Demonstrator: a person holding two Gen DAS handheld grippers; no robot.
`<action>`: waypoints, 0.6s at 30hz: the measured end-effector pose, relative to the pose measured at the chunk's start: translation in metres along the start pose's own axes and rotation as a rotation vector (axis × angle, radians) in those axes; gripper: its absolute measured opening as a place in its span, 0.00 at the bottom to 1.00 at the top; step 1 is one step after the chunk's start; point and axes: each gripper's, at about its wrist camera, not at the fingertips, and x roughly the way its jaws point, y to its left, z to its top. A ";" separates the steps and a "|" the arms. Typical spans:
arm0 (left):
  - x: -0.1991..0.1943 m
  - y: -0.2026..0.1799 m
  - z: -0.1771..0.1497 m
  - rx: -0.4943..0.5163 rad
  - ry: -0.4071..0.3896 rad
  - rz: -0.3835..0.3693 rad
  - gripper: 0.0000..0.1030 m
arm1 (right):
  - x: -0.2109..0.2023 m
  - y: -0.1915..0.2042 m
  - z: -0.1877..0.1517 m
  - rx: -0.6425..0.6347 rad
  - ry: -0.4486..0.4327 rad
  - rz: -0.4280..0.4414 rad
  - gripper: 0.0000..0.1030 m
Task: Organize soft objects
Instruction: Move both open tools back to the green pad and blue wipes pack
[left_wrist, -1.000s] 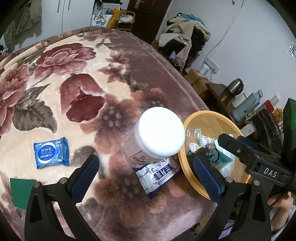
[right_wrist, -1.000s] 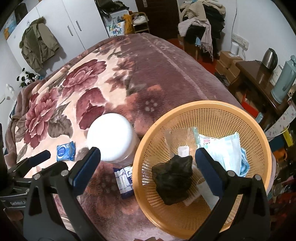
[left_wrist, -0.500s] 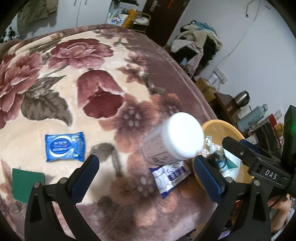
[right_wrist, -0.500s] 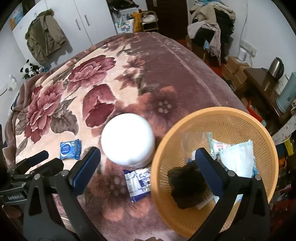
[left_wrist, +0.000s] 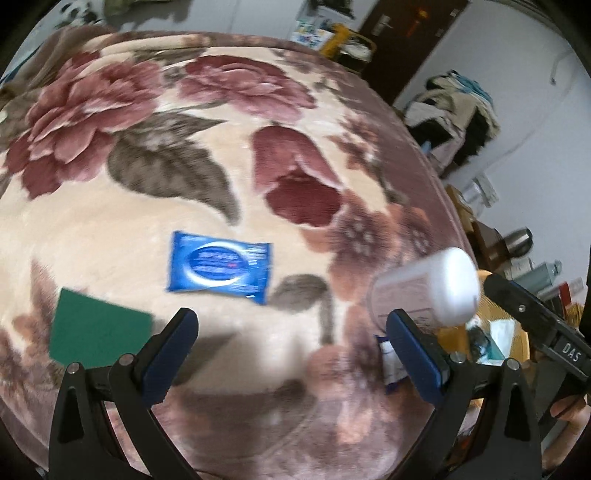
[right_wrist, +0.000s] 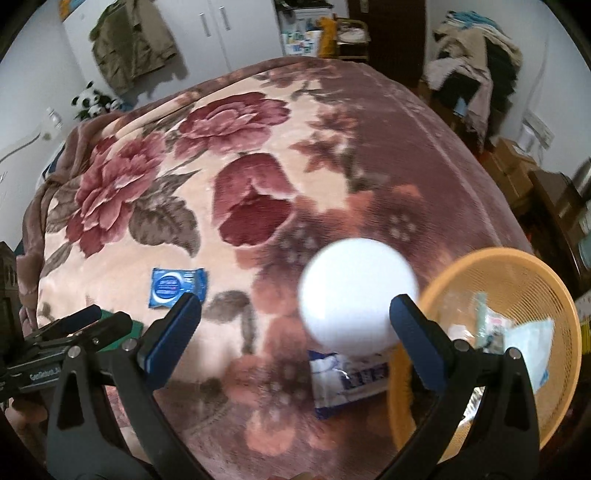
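**Basket part-filled, soft packs left on the bed**

Left wrist view: the left gripper (left_wrist: 290, 336), jaws apart and empty, hangs over the floral blanket (left_wrist: 155, 206) near a blue wipes pack (left_wrist: 220, 266) and green cloth (left_wrist: 98, 334). Right wrist view: the right gripper (right_wrist: 295, 325), also spread and empty, faces a white-lidded jar (right_wrist: 356, 291); a blue-white pack (right_wrist: 347, 380) lies beside the orange basket (right_wrist: 461, 264), which already holds several items.
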 end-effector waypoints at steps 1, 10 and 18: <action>0.000 0.009 -0.001 -0.015 0.000 0.011 0.99 | 0.003 0.006 0.001 -0.013 0.003 0.006 1.00; 0.003 0.065 -0.009 -0.141 0.007 0.094 0.99 | 0.031 0.057 0.002 -0.109 0.053 0.081 1.00; 0.016 0.112 -0.021 -0.281 0.034 0.170 0.99 | 0.059 0.087 0.000 -0.166 0.097 0.127 1.00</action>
